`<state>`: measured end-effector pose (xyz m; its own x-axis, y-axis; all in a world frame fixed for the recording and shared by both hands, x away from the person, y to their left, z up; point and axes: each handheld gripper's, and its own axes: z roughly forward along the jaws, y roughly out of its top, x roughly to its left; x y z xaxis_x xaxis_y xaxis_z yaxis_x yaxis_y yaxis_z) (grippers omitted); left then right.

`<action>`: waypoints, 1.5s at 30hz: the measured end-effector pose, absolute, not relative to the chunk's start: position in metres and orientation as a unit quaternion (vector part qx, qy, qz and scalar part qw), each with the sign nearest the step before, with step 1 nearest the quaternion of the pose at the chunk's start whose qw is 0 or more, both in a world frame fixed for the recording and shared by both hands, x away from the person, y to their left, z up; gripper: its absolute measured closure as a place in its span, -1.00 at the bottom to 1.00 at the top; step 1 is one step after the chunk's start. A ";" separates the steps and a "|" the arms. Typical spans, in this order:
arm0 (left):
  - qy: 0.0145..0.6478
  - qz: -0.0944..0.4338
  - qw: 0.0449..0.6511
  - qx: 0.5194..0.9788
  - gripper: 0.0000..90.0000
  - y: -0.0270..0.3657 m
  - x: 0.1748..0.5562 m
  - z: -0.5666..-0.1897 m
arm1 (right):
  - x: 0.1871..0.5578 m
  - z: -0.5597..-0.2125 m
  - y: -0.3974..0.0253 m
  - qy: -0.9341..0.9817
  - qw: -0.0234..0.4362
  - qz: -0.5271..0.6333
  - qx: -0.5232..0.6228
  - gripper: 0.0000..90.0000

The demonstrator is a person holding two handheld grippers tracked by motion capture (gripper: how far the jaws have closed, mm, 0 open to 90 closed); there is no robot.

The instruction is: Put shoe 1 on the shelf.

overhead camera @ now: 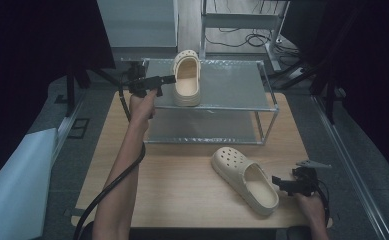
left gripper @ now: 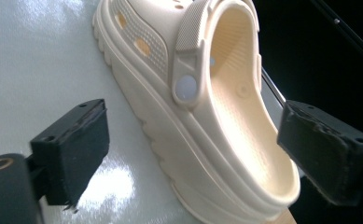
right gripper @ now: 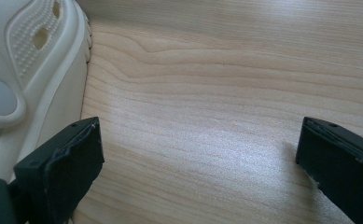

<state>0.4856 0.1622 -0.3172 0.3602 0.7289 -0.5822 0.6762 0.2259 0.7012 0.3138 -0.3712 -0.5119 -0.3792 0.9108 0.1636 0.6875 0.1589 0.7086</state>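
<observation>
Two clogs [overhead camera: 186,77] [overhead camera: 245,180] — shelf [overhead camera: 232,85], wooden table [overhead camera: 182,185]

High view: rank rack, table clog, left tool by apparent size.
1. Rack
2. Table clog; it lies nearer the camera, which adds to its look
3. Left tool

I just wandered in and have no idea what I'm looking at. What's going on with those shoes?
A person holds a gripper in each hand and works with a pair of cream clogs. One clog stands on the top shelf of a metal rack; the left gripper is at its heel, jaws open on either side of it. The other clog lies on the wooden table. The right gripper is beside its heel, jaws open, holding nothing.
</observation>
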 end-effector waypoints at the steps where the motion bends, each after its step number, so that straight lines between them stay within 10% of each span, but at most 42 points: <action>1: 0.564 0.023 0.542 0.623 -0.85 0.162 0.484 -0.318 | 0.314 -0.512 -0.371 0.746 0.152 0.365 0.535 -0.99; 45: 0.450 0.041 0.541 0.709 -1.00 0.161 0.364 -0.356 | 0.313 -0.510 -0.371 0.744 0.156 0.365 0.537 -0.98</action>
<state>0.3639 0.1608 -0.3564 0.5924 0.6826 -0.4279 0.5932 -0.0101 0.8050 0.3131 -0.3715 -0.5104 -0.3746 0.9135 0.1588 0.6853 0.1574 0.7110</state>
